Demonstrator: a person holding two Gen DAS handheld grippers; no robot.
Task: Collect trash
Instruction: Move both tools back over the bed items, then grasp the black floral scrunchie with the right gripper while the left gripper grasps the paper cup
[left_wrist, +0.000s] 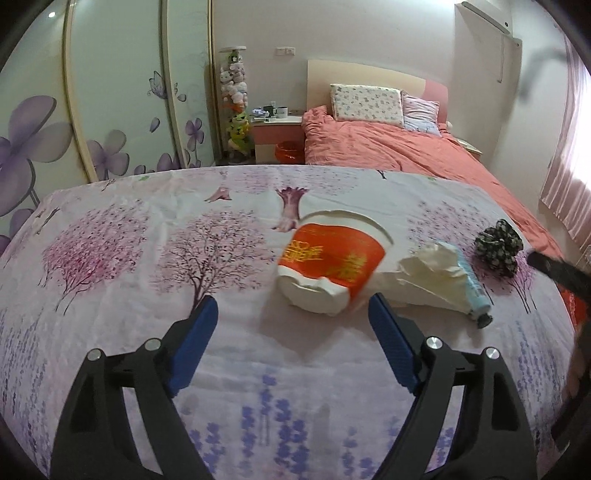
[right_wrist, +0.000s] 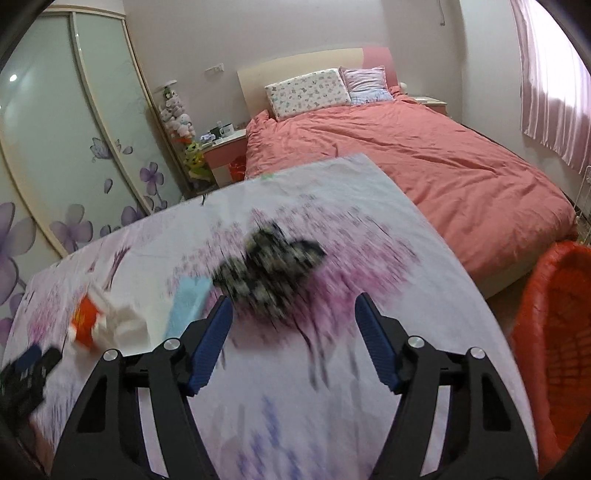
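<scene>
The left tool (left_wrist: 291, 317) is released, jaws spread wide above the floral-cloth desk (left_wrist: 129, 295). Just ahead lies a crushed red-and-white paper cup (left_wrist: 330, 264) on its side. Beside it, to the right, rest a crumpled white tissue (left_wrist: 430, 267) and a light-blue tube (left_wrist: 472, 286), touching. Further right sits a black-and-white patterned wad (right_wrist: 266, 264), blurred. The right tool (right_wrist: 293, 314) is released, empty, near that wad. An orange plastic basket (right_wrist: 554, 332) stands at far right.
</scene>
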